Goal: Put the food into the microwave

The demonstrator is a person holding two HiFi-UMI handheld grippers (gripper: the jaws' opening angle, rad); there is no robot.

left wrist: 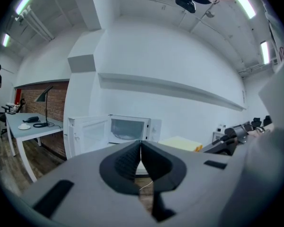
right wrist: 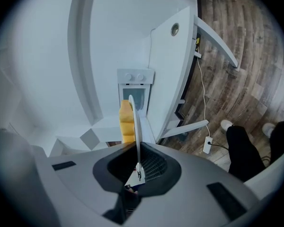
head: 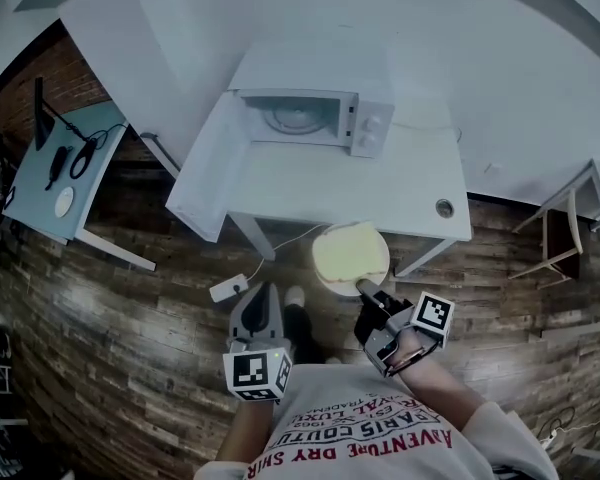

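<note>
A white microwave (head: 315, 113) stands on a white table (head: 420, 193) with its door (head: 205, 168) swung open to the left and the glass turntable showing inside. My right gripper (head: 372, 296) is shut on the rim of a white plate (head: 350, 253) of pale yellow food, held level in front of the table's near edge. In the right gripper view the plate (right wrist: 135, 122) is edge-on between the jaws, with the yellow food (right wrist: 126, 122) on its left side. My left gripper (head: 260, 313) is shut and empty, beside the plate. It points at the microwave (left wrist: 128, 129).
A power strip (head: 228, 288) and its cable lie on the wood floor by the table leg. A grey desk (head: 65, 173) with a lamp stands to the left, and a wooden chair (head: 560, 236) to the right. The person's shoes (head: 295, 296) are below the plate.
</note>
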